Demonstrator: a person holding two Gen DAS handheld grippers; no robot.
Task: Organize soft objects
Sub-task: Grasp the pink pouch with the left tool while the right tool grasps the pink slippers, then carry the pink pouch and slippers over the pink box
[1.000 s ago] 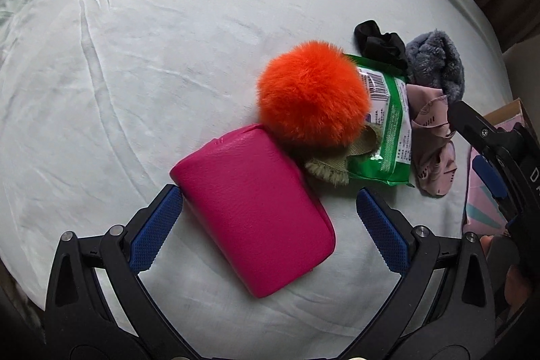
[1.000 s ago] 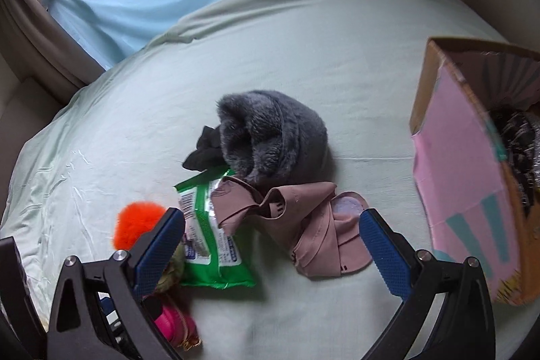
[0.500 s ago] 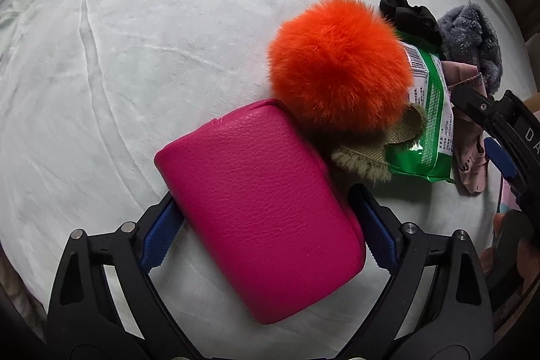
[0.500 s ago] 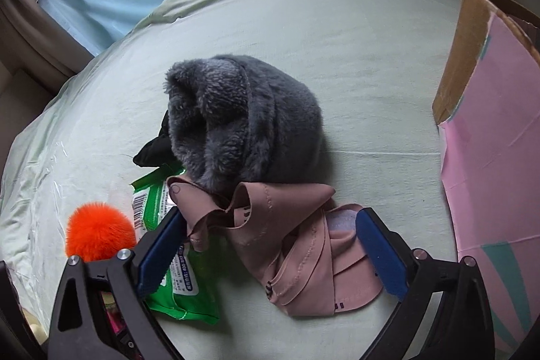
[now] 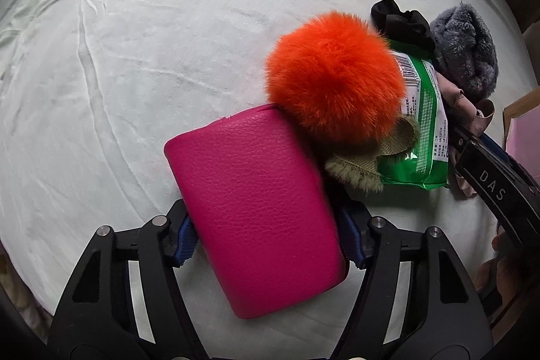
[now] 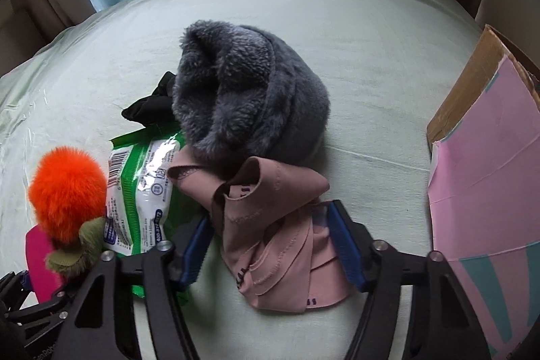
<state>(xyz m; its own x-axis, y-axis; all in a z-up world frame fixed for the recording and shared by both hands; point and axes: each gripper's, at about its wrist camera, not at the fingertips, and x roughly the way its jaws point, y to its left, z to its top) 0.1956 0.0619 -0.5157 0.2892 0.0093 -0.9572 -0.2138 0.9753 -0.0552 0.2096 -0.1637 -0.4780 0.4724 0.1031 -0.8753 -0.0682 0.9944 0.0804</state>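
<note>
A pebbled, leather-like pink pouch [image 5: 260,208] is seen beside a fluffy orange pompom [image 5: 334,76]. A glossy plastic packet [image 6: 141,177] and matt mauve cloth [image 6: 273,231] are shown on a creased bedsheet [image 5: 152,39].

Soft, even daylight lit both views; shadows were faint. Fisheye distortion curved the bed sheet [image 5: 141,63] toward dark corners. Focus was sharp.

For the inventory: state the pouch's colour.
Magenta pink pouch, clearest in the left wrist view.
</note>
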